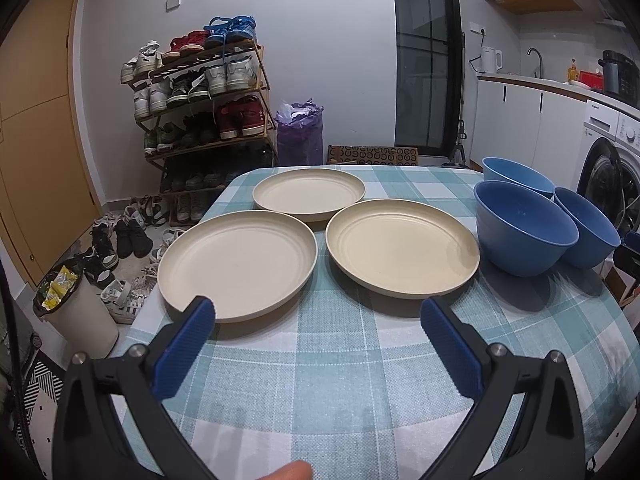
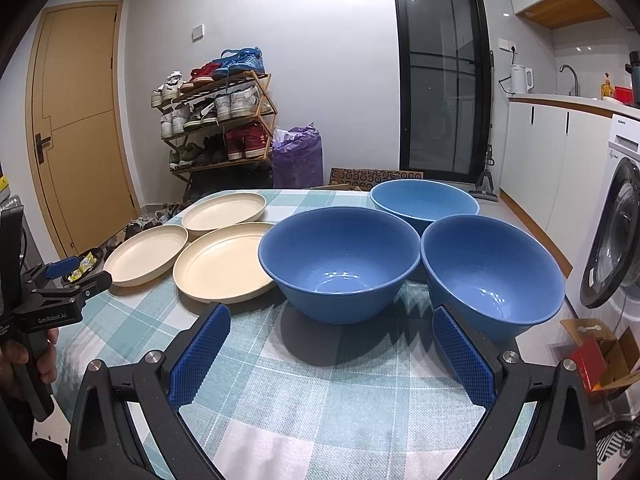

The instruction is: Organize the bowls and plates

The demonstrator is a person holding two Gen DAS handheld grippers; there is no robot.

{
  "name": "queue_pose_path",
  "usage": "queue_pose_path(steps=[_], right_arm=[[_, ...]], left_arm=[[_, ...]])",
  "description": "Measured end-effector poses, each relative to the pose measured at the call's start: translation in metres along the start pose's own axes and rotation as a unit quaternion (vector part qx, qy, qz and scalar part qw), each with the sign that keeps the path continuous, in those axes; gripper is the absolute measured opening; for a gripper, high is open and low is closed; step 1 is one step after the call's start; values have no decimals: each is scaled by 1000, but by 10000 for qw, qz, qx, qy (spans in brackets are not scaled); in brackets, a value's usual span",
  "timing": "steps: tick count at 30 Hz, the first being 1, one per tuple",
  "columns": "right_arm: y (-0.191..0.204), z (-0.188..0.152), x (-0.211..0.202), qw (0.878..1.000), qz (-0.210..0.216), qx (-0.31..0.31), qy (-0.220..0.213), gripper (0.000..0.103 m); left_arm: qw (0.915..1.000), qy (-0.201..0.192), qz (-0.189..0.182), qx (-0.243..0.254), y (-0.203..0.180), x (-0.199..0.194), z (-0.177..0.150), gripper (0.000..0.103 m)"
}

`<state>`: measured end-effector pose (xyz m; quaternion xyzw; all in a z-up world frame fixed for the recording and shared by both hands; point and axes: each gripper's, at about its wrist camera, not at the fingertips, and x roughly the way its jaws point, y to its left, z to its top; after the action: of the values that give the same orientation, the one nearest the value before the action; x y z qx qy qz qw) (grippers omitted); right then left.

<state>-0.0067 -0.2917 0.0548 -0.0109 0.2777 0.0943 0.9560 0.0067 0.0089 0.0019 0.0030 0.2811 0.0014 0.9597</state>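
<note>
Three cream plates lie flat on the checked tablecloth: near left (image 1: 236, 264), near right (image 1: 402, 250), far (image 1: 309, 192). Three blue bowls stand upright to their right: nearest (image 1: 524, 232), far (image 1: 516, 176), right (image 1: 588, 230). My left gripper (image 1: 318, 312) is open and empty, just in front of the two near plates. My right gripper (image 2: 332, 318) is open and empty, in front of the middle bowl (image 2: 340, 260), with the right bowl (image 2: 492, 272) by its right finger. The far bowl (image 2: 424, 200) and the plates (image 2: 224, 260) also show there. The left gripper (image 2: 76, 270) appears at the left edge.
The table (image 1: 340, 380) has a teal and white checked cloth. A white bin (image 1: 76, 312), scattered shoes and a shoe rack (image 1: 200, 100) stand left of it. A washing machine (image 2: 616, 240) and a cardboard box (image 2: 596, 356) are on the right.
</note>
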Motion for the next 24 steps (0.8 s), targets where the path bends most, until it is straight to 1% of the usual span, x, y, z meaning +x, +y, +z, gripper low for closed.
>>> queue_pose_path(steps=[20,24], right_arm=[[15,26,-7,9996,168,-212,-107,103],[21,36,-8,9994,198,-247,-152,103]], left_arm=[[9999,-93,-33,-38,14,-4,18,103],[9999,-154,55,-38,21,-4,25,103]])
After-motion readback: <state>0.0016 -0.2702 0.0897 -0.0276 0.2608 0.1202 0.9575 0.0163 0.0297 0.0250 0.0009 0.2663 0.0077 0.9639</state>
